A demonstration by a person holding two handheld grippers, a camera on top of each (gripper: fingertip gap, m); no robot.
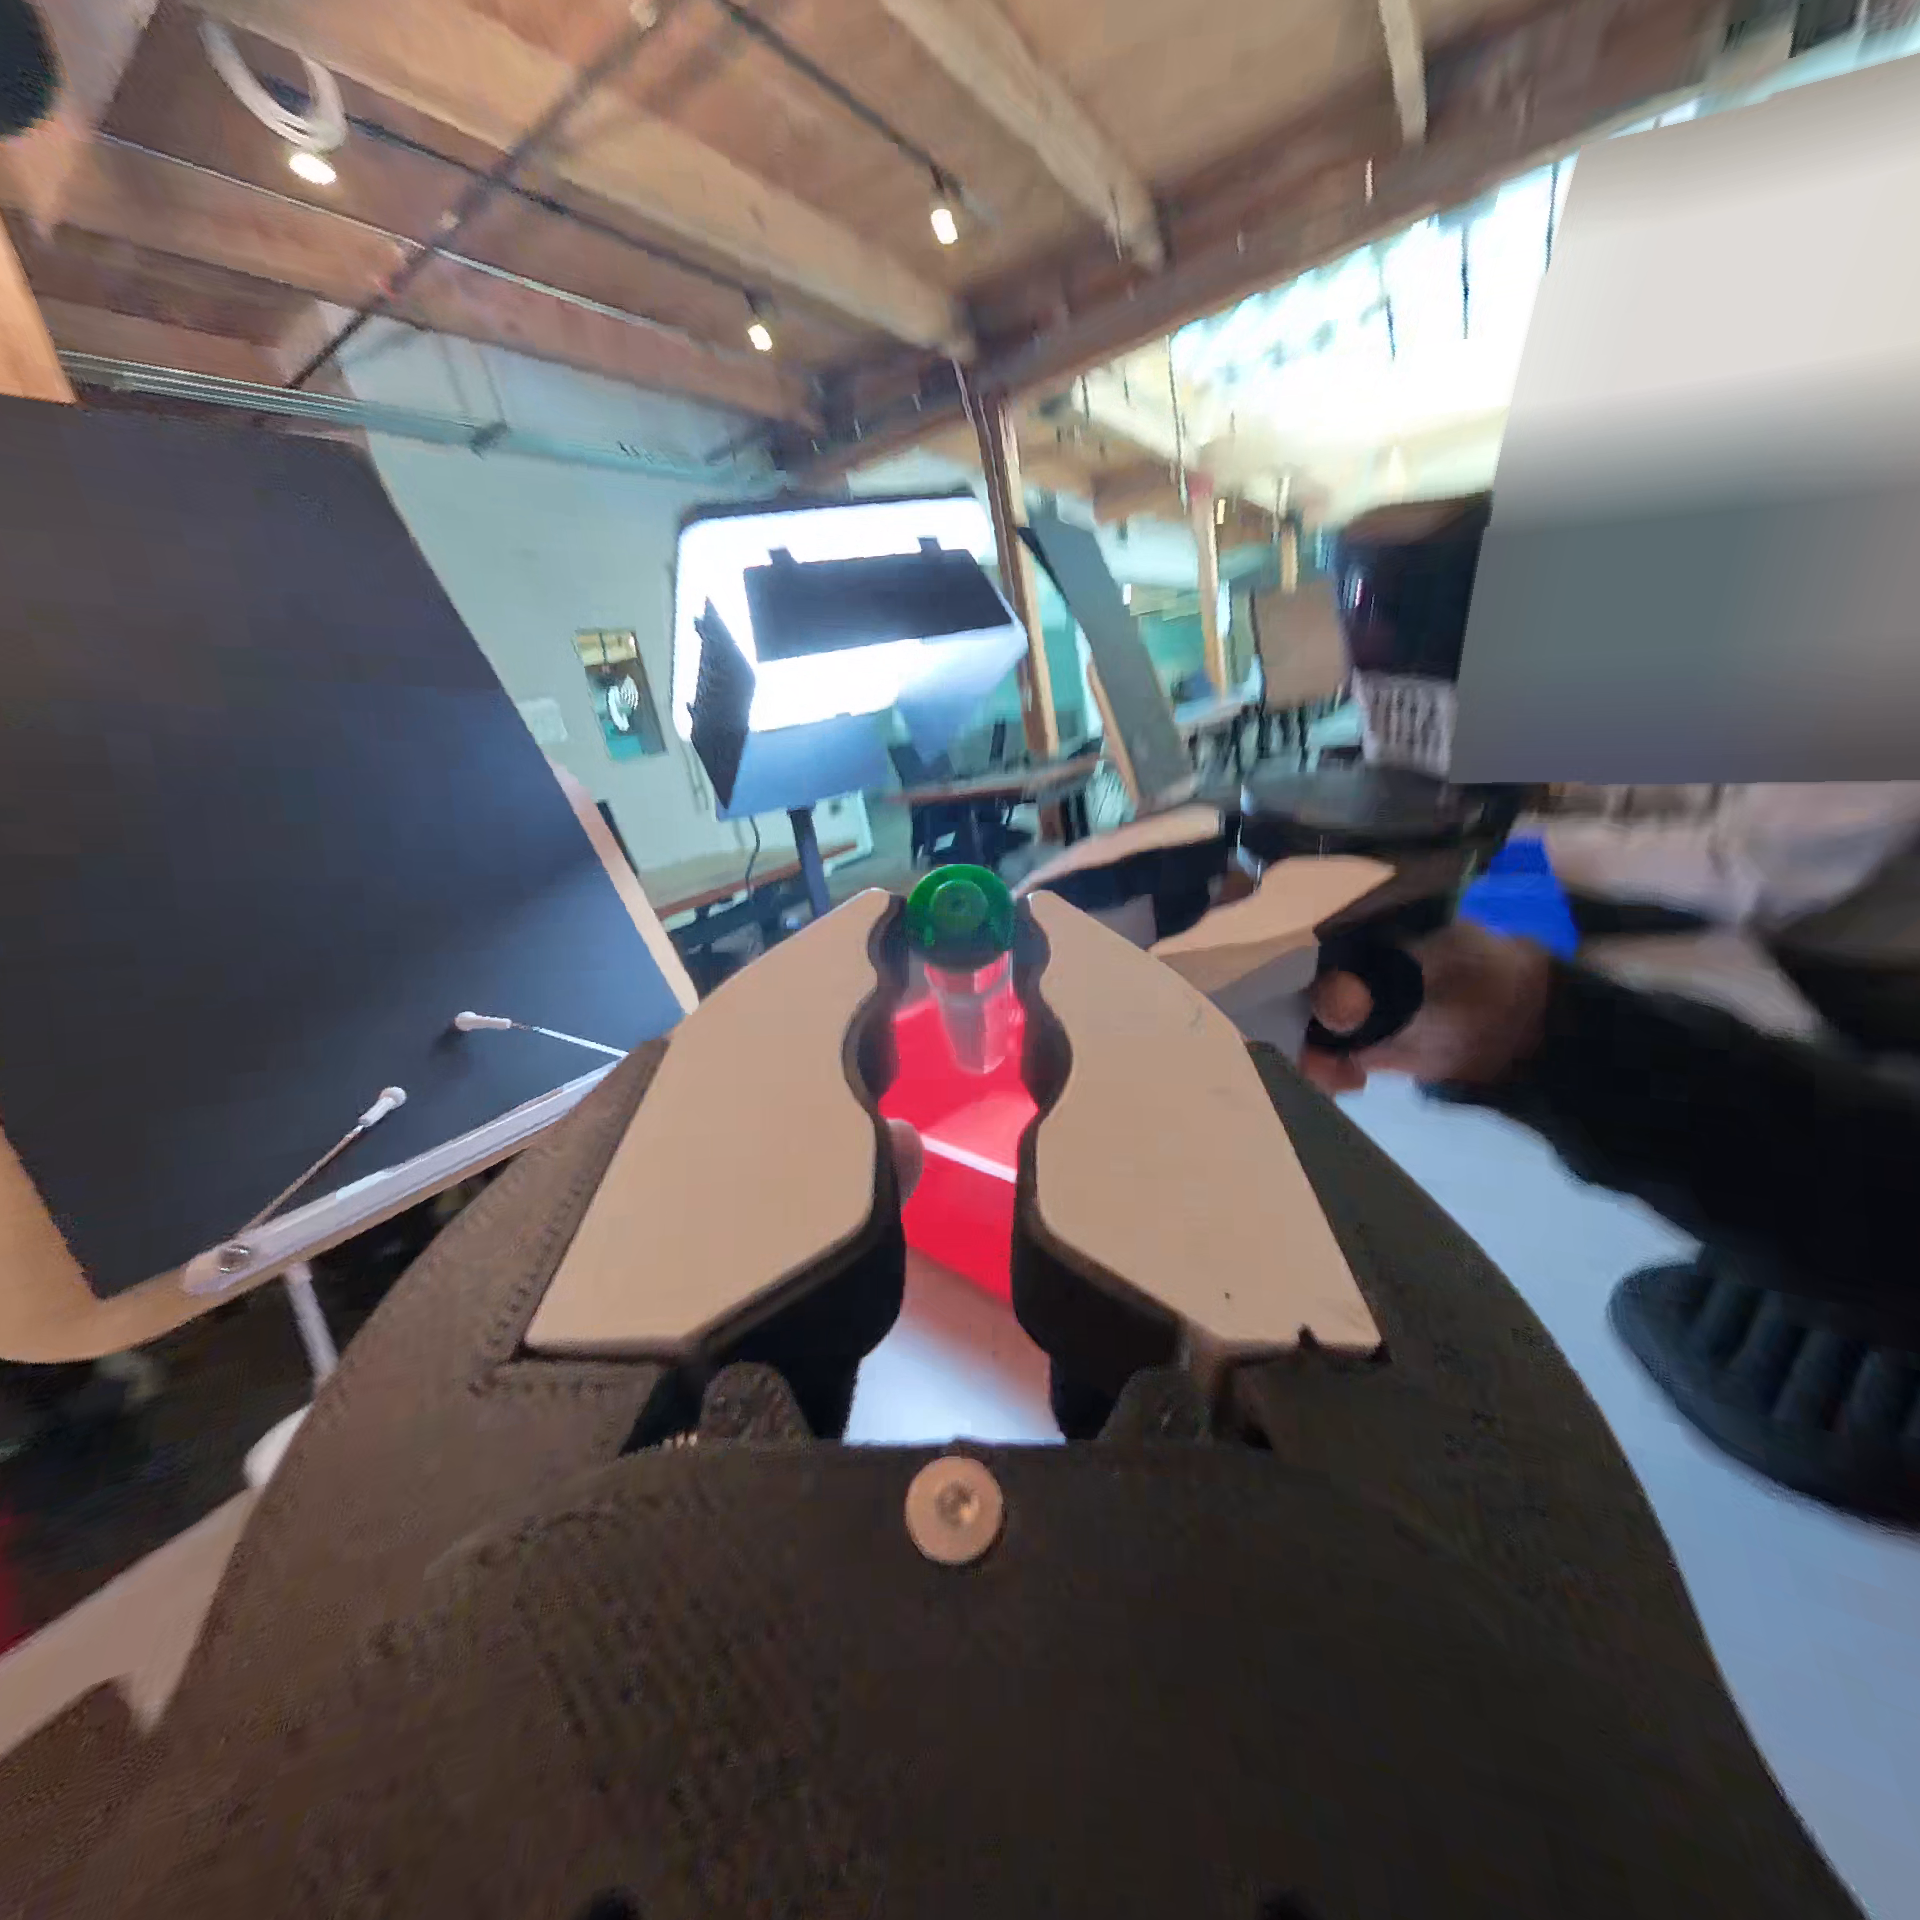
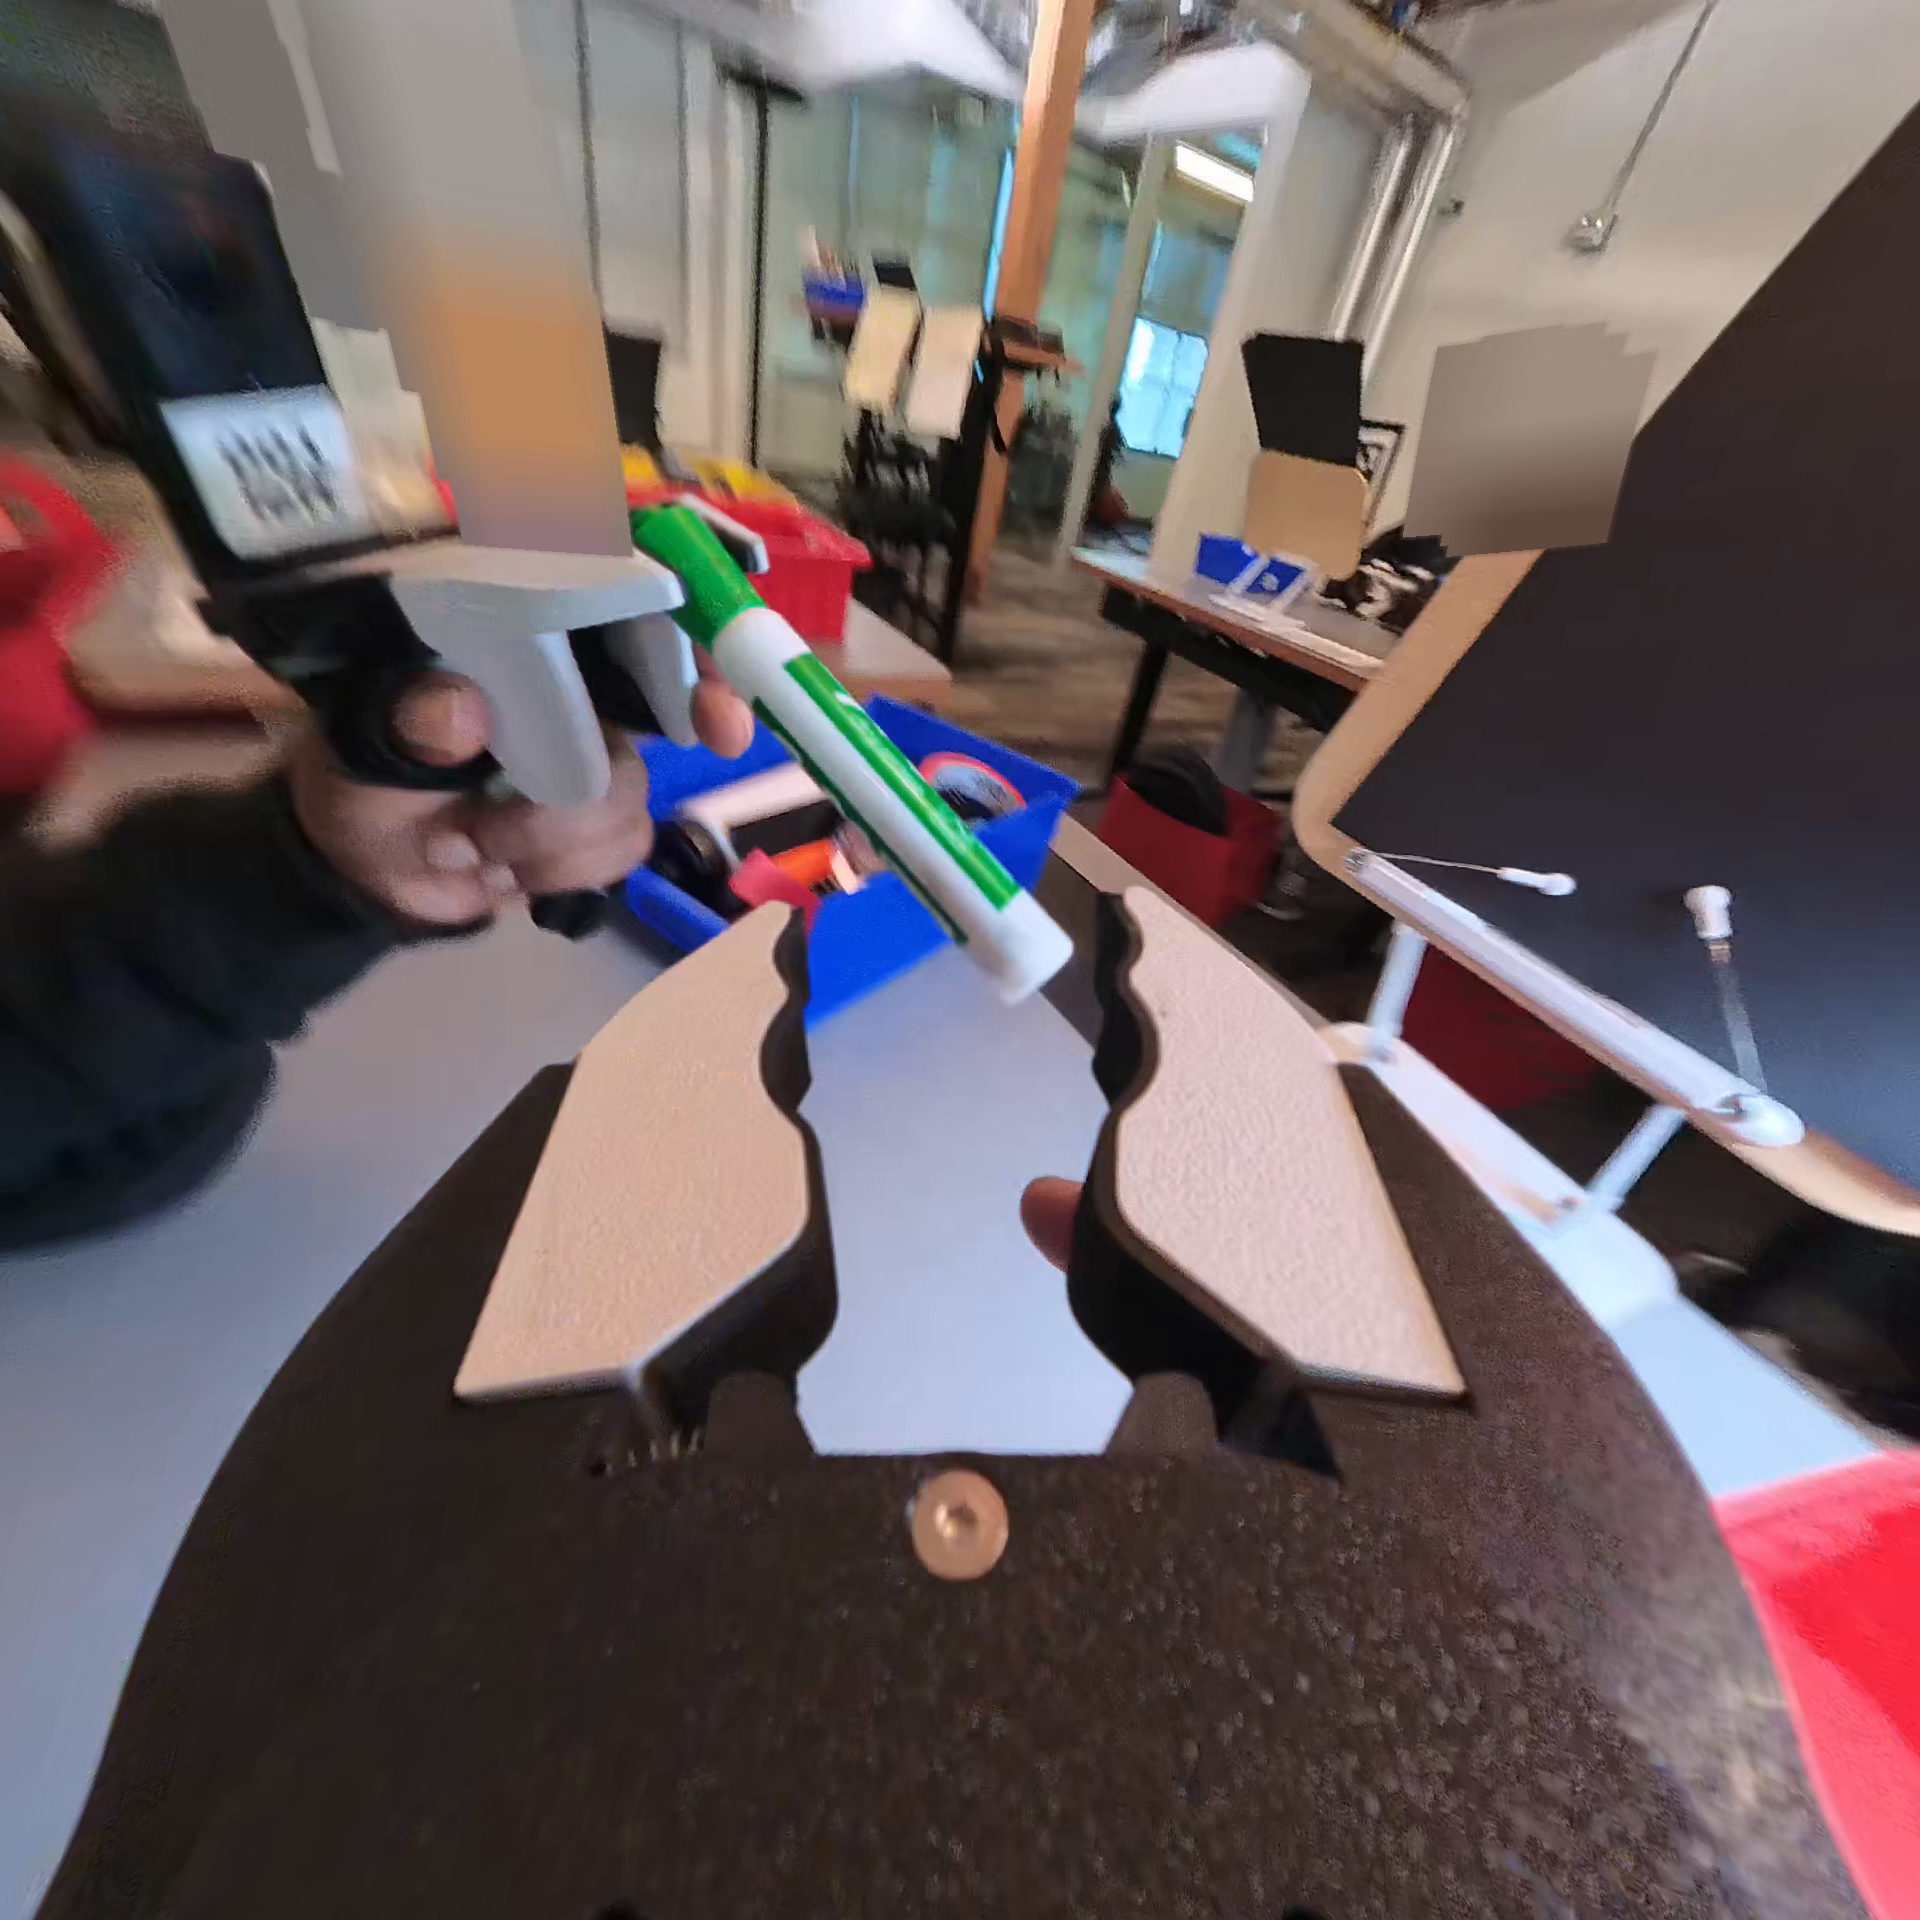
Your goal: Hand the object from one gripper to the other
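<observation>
The left gripper (image 1: 958, 925) was clamped on a green-capped marker (image 2: 852, 753). The right gripper (image 2: 951, 930) stood with jaws apart just below the marker's white end, not touching it.

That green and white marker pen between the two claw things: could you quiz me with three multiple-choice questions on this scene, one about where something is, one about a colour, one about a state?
1. Where is the marker held?
A. in the left gripper, near its cap end
B. in the right gripper
C. lying in the blue bin

2. What colour is the marker's cap?
A. red
B. green
C. black

3. How does the right gripper stand?
A. shut on the marker
B. shut on nothing
C. open, holding nothing

Answers:
1 A: the left gripper pinches the marker at its fingertips, by the cap, above the blue bin.
2 B: the cap shows green end-on in the left wrist view.
3 C: the right gripper has a wide gap between its fingers, and the marker's white end sits above it ungripped.
</observation>
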